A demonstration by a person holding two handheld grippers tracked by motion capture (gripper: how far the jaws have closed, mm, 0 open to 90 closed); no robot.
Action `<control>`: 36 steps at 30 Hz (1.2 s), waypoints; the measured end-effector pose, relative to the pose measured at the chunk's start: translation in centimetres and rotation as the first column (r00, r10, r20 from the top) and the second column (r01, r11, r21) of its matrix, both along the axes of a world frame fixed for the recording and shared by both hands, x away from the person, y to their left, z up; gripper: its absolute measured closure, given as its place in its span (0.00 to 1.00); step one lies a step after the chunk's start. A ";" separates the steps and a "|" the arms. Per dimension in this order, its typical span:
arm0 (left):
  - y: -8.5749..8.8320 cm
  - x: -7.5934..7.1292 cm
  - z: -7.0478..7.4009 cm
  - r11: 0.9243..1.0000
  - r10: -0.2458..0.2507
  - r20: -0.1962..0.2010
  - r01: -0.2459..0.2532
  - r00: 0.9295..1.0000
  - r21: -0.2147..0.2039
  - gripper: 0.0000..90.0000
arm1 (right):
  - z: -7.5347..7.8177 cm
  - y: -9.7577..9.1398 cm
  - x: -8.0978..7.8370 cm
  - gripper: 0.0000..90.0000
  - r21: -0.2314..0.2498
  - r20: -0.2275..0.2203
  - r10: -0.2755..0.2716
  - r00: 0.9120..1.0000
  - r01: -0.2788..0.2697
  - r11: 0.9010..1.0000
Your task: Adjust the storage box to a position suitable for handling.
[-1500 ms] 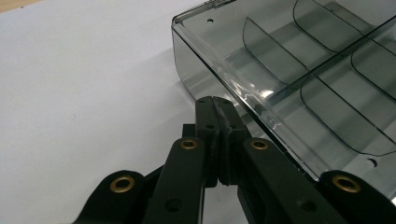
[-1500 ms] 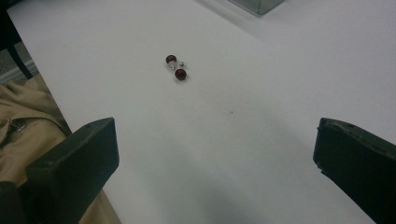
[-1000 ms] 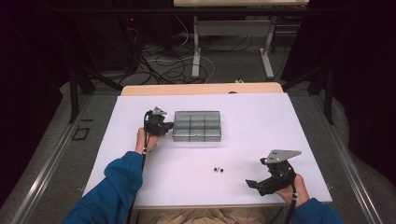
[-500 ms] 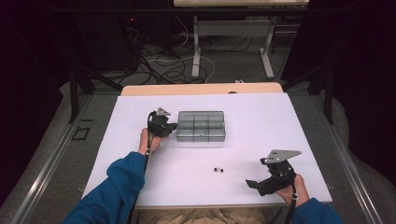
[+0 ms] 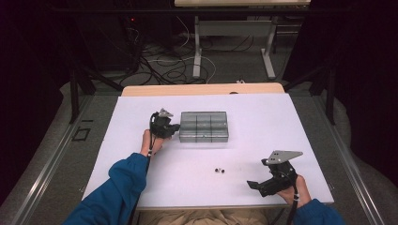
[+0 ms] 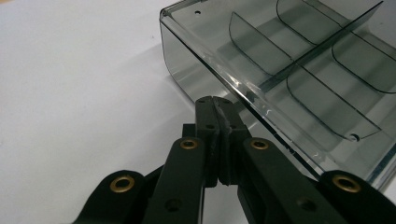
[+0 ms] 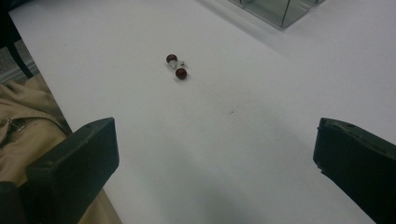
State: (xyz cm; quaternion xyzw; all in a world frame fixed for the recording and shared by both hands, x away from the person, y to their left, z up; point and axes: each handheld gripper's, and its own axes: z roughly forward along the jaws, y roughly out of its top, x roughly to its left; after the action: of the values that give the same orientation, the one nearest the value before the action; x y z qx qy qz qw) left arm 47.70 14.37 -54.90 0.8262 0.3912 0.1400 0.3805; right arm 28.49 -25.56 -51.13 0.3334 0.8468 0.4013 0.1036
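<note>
1. My left gripper (image 5: 174, 127) has its jaws pressed together, empty, tips at the near rim of the smoky compartment box (image 5: 204, 126)
2. My right gripper (image 5: 257, 185) stands wide open, well apart from the beads (image 7: 176, 66) on the white table (image 5: 263, 117)

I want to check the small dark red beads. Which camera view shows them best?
The right gripper view: the two dark red beads lie close, round and coloured, a tiny clear piece between them. In the high view they are specks on the white table.
</note>
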 end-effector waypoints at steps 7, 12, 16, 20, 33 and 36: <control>0.0 0.0 0.0 1.000 -0.007 0.003 0.007 1.000 0.000 1.00 | 0.0 0.1 0.0 0.00 0.002 -0.009 -0.002 1.000 0.002 1.000; 0.1 -0.1 0.2 1.000 -0.007 0.016 0.007 1.000 0.010 0.94 | 0.0 0.1 -0.1 0.00 0.002 -0.010 -0.002 1.000 0.002 1.000; 0.6 -0.6 0.7 1.000 -0.006 0.010 0.006 1.000 0.030 0.85 | 0.1 0.1 -0.2 0.00 0.004 -0.009 -0.006 1.000 0.006 1.000; 1.1 -1.5 1.1 0.998 -0.002 0.006 0.001 1.000 0.055 0.64 | 0.1 0.0 -0.2 0.00 0.002 -0.013 0.000 1.000 0.000 1.000; 3.1 -6.6 2.6 0.992 0.003 -0.001 -0.003 1.000 0.123 0.15 | 0.1 0.5 0.2 0.00 0.018 -0.013 -0.007 1.000 0.007 1.000; 3.2 -8.0 3.0 0.993 -0.012 0.002 0.012 1.000 0.121 0.09 | 0.1 0.7 0.4 0.00 0.023 -0.019 0.002 1.000 -0.001 1.000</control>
State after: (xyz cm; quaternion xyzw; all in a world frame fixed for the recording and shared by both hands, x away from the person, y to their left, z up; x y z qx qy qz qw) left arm 39.74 17.61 -51.88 0.8499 0.3764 0.1623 0.3312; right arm 28.93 -24.86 -51.05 0.3376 0.8434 0.4079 0.0915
